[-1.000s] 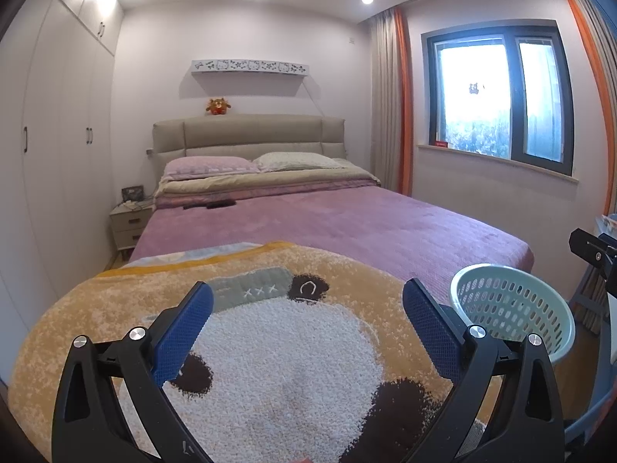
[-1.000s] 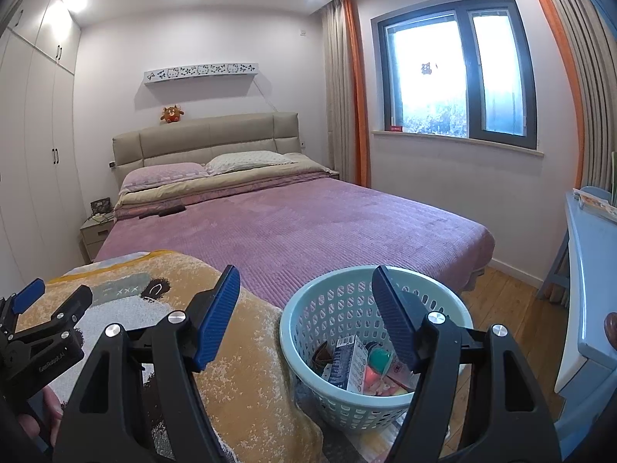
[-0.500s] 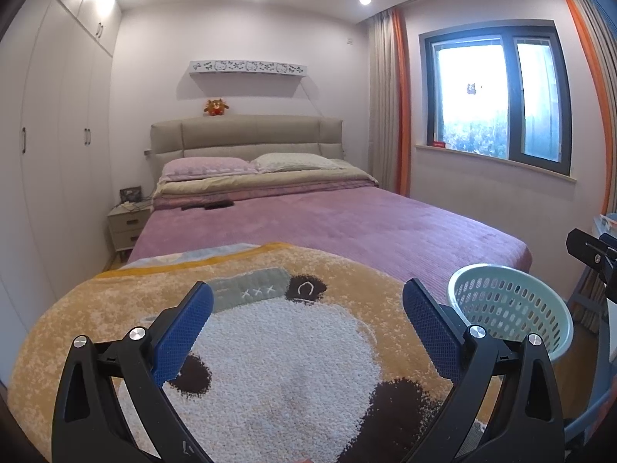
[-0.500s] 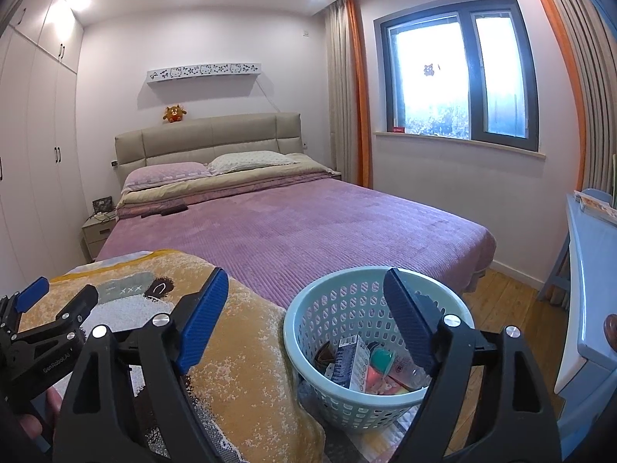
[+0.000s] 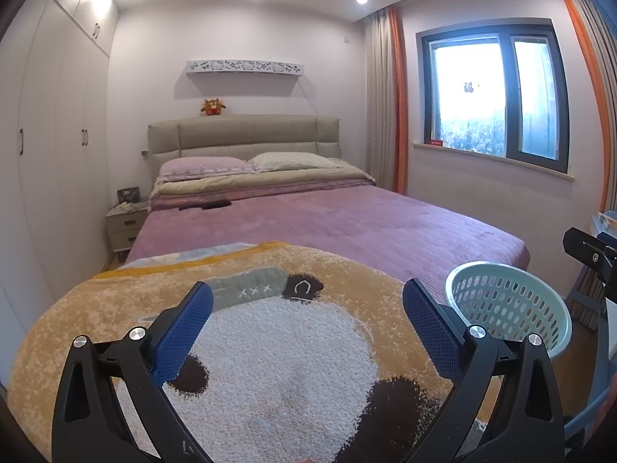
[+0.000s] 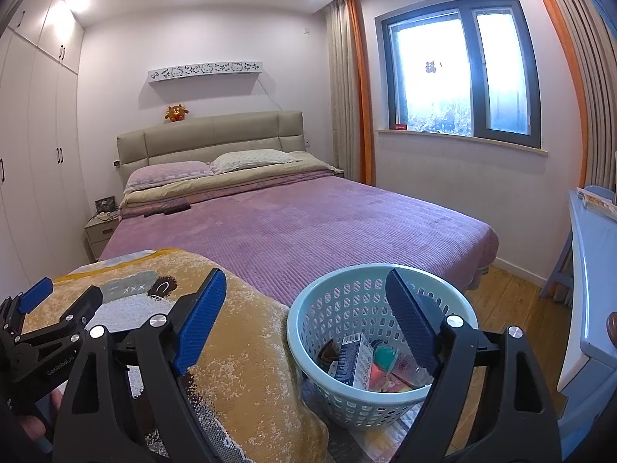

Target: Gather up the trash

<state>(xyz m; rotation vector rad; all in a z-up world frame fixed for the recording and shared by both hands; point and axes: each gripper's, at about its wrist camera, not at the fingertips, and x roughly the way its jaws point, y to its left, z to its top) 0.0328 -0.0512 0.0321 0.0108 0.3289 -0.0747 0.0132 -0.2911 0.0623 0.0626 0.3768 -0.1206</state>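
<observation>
A pale teal perforated basket point(image 6: 347, 308) stands on the floor at the foot of the bed and holds trash: a carton point(image 6: 356, 360), a teal round item point(image 6: 385, 355) and orange-pink wrappers point(image 6: 389, 384). It also shows in the left wrist view point(image 5: 513, 305). My right gripper point(image 6: 308, 308) is open and empty, above the basket's near left rim. My left gripper point(image 5: 308, 320) is open and empty, above the yellow panda blanket point(image 5: 270, 366). The left gripper also shows in the right wrist view point(image 6: 38, 308).
The bed point(image 6: 308, 223) with a purple cover fills the middle. A nightstand point(image 5: 125, 227) and white wardrobes point(image 5: 50, 154) stand left. A blue table point(image 6: 586, 289) is at the right, with wood floor point(image 6: 509, 301) beside it. A dark item point(image 5: 216, 204) lies near the pillows.
My right gripper has opened wider. Both views have barely shifted; the left gripper has stayed open over the blanket.
</observation>
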